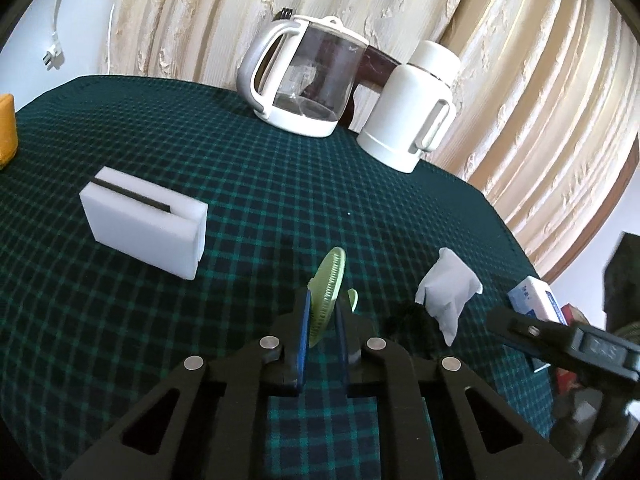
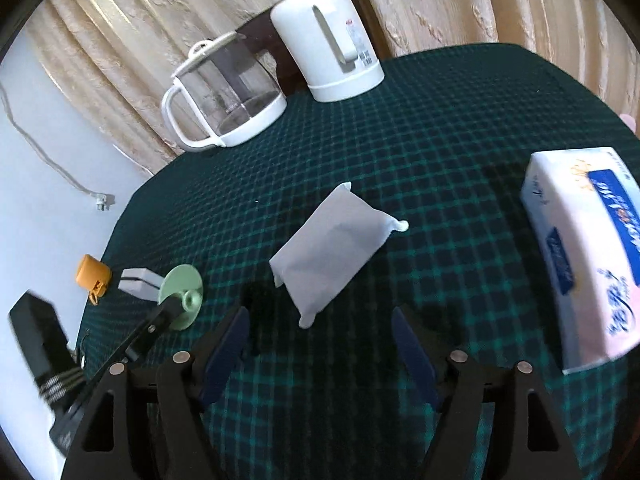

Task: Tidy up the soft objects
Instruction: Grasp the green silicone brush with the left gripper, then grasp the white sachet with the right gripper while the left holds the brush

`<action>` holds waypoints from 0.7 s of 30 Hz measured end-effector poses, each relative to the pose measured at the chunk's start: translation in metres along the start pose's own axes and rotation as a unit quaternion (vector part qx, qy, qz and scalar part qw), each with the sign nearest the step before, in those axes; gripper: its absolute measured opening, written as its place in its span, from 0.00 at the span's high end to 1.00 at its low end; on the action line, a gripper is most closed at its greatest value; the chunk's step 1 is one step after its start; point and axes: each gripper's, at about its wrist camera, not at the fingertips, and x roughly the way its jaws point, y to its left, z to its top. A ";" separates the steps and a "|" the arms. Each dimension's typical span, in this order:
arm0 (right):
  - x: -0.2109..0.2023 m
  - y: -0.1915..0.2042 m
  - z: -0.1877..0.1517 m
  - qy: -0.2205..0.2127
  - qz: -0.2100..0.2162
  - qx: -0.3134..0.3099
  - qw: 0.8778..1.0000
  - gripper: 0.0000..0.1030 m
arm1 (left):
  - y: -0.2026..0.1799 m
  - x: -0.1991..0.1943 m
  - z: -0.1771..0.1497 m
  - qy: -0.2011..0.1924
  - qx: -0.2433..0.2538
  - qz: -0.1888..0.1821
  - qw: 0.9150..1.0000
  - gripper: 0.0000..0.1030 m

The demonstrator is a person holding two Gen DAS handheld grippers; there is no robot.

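My left gripper (image 1: 323,300) is shut on a round light-green silicone disc (image 1: 326,294) and holds it on edge above the green checked tablecloth (image 1: 280,184). The disc also shows in the right wrist view (image 2: 181,294), held by the left gripper. A white pillow-shaped pouch (image 2: 332,246) lies on the cloth just ahead of my right gripper (image 2: 320,324), which is open and empty. The pouch also shows in the left wrist view (image 1: 448,292). A white foam block (image 1: 146,220) with a dark slot lies to the left. A tissue pack (image 2: 592,248) lies at the right.
A glass kettle with a white handle (image 1: 298,80) and a white thermos jug (image 1: 412,114) stand at the table's far edge before a curtain. An orange object (image 2: 93,274) sits at the left edge. A small black fuzzy thing (image 2: 258,300) lies by the pouch.
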 end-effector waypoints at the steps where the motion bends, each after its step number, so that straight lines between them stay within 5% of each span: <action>1: 0.005 0.001 0.003 0.005 0.000 0.002 1.000 0.25 | 0.000 -0.001 0.000 -0.003 0.000 -0.002 1.000 0.89; 11: 0.038 0.006 0.024 0.019 -0.017 0.011 1.000 0.25 | 0.000 -0.004 0.000 -0.006 -0.001 -0.014 1.000 0.89; 21: 0.053 0.026 0.025 -0.009 -0.079 -0.047 0.996 0.24 | 0.007 0.010 0.002 0.024 -0.022 -0.009 0.999 0.86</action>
